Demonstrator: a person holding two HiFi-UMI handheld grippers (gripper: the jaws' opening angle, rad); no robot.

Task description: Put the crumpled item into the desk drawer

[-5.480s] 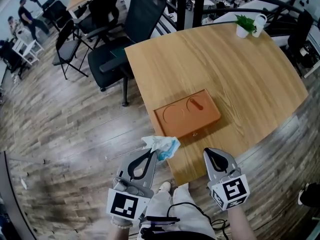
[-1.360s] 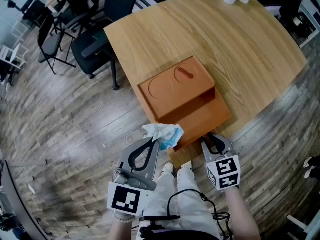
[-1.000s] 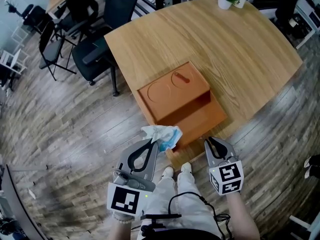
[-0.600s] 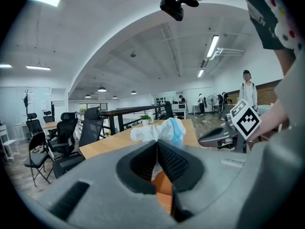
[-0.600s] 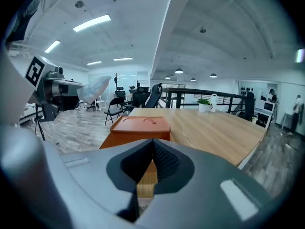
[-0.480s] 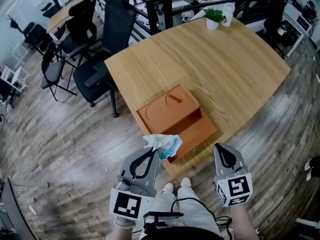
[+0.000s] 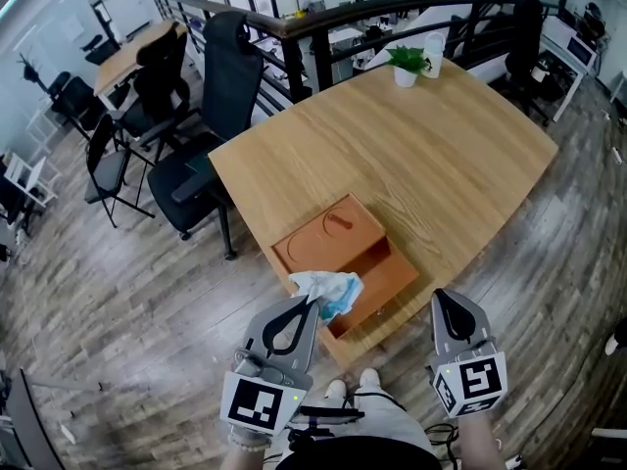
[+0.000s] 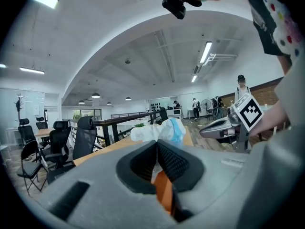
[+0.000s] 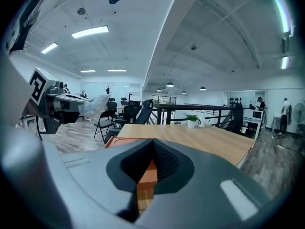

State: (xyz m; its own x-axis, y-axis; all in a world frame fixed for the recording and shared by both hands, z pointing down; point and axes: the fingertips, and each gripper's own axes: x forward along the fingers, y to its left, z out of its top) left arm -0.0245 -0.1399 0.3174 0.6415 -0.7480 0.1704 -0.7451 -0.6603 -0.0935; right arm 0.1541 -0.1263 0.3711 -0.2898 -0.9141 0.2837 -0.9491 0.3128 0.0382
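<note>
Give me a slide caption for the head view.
Left gripper holds a crumpled item by the open drawer; right gripper shut, empty.

the surface (image 7: pixel 451 145) is pale, matt wood with a fine grain. the drawer box (image 7: pixel 323 231) looks smooth, matt orange. the crumpled item (image 7: pixel 331 289) is a thin, creased white and blue sheet, paper or cloth. the left tool (image 7: pixel 309 305) and right tool (image 7: pixel 448 302) are matt grey plastic with ribbed dark pads. the floor (image 7: pixel 118 292) is streaky grey wood plank.
</note>
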